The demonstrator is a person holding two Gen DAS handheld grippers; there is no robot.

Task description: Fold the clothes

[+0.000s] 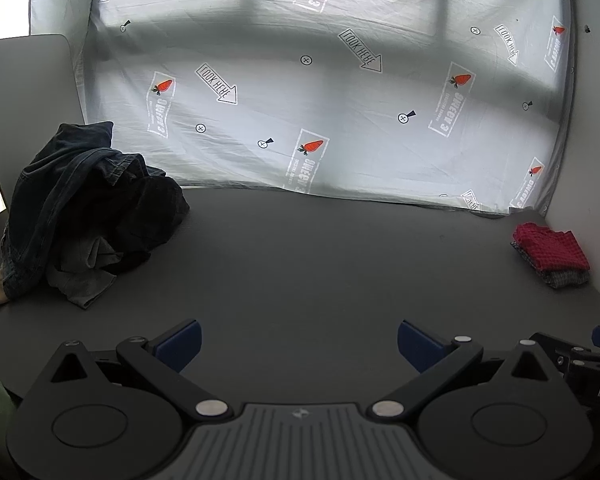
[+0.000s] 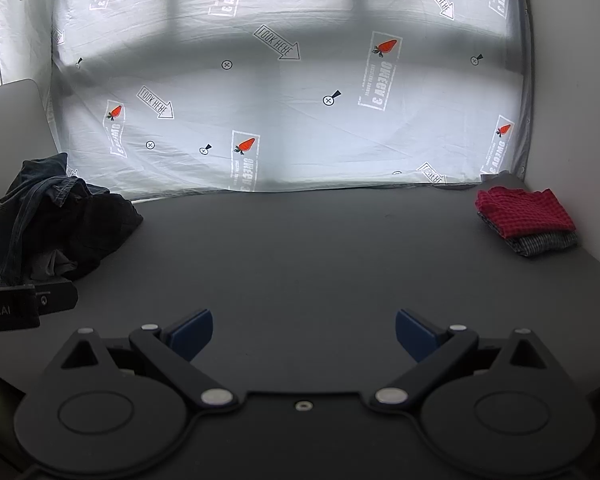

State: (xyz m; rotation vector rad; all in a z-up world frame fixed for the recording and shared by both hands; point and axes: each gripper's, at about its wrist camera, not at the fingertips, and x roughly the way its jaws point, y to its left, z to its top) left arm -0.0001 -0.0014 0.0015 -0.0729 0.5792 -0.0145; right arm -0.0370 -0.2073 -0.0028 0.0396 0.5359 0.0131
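Note:
A crumpled heap of dark clothes [image 1: 88,208], with denim on top, lies at the far left of the dark table [image 1: 300,264]. It also shows in the right wrist view [image 2: 60,216]. A folded stack, a red checked cloth [image 1: 550,252] over a grey one, sits at the far right and shows in the right wrist view too [image 2: 524,212]. My left gripper [image 1: 299,342] is open and empty above the table's near edge. My right gripper [image 2: 304,334] is open and empty beside it.
A printed white sheet [image 1: 300,100] hangs behind the table. A white wall [image 1: 592,160] borders the right side. A grey chair back [image 1: 24,80] stands at the far left. The right gripper's body shows at the left wrist view's right edge [image 1: 592,364].

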